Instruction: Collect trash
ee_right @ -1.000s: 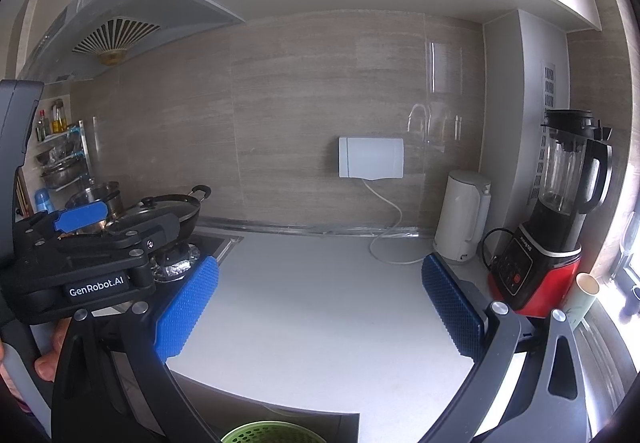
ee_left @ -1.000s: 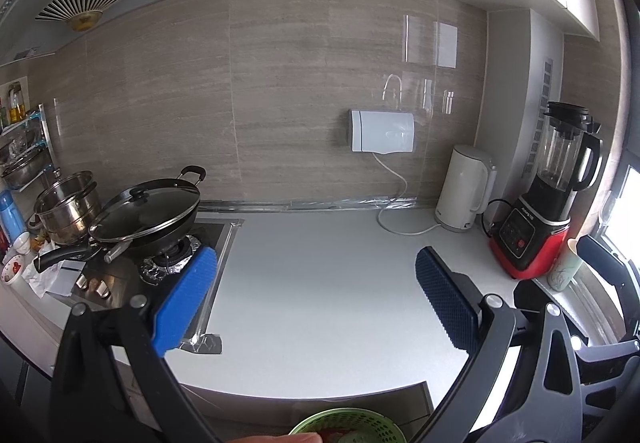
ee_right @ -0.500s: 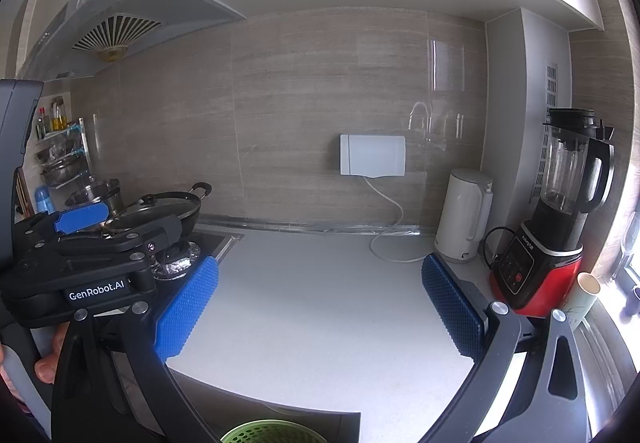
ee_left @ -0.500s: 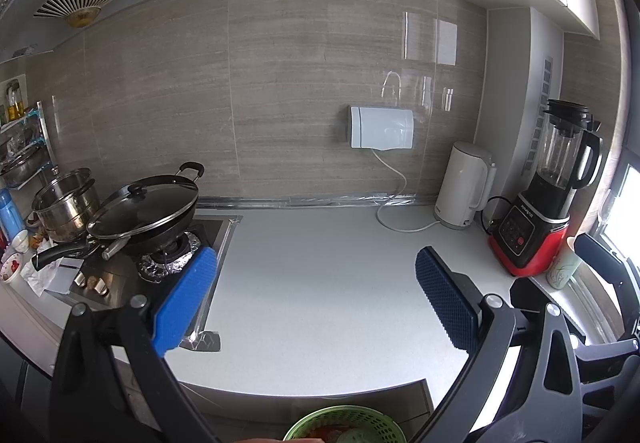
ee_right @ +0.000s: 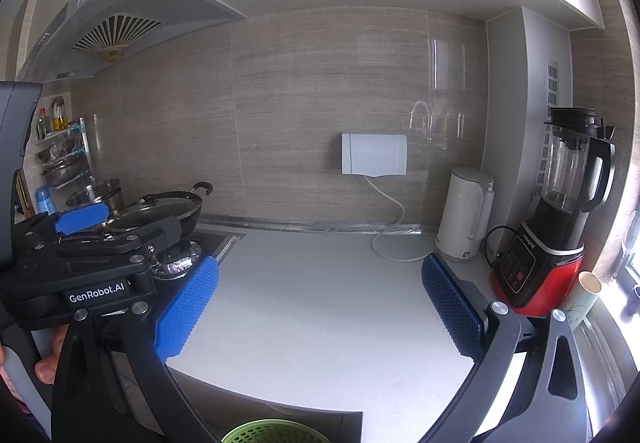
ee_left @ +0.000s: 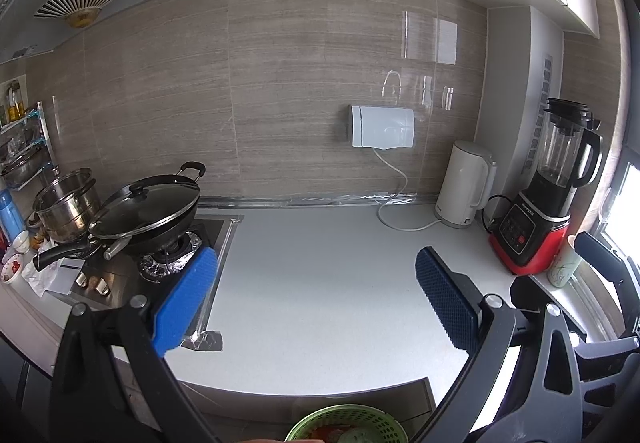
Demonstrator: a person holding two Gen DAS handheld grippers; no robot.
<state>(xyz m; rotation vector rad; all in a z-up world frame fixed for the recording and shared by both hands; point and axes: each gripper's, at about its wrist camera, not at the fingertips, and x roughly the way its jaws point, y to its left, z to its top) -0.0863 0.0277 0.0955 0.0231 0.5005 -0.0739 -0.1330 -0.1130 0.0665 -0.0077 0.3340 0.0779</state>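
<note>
A green mesh basket (ee_left: 347,425) with some red and pale scraps inside sits below the counter's front edge; its rim also shows in the right wrist view (ee_right: 269,435). My left gripper (ee_left: 316,299) is open and empty, held above the white counter (ee_left: 320,283). My right gripper (ee_right: 320,307) is open and empty, also above the counter (ee_right: 320,303). The left gripper's body shows at the left of the right wrist view (ee_right: 88,267). No loose trash shows on the counter's middle.
A lidded black wok (ee_left: 148,211) and a steel pot (ee_left: 66,199) stand on the stove at left, with crumpled paper (ee_left: 40,279) nearby. A white kettle (ee_left: 464,183), a red-based blender (ee_left: 548,195) and a cup (ee_left: 564,263) stand at right.
Both views shifted slightly; the left gripper rose a little, so the green basket shows more at the bottom. Both grippers stayed open.
</note>
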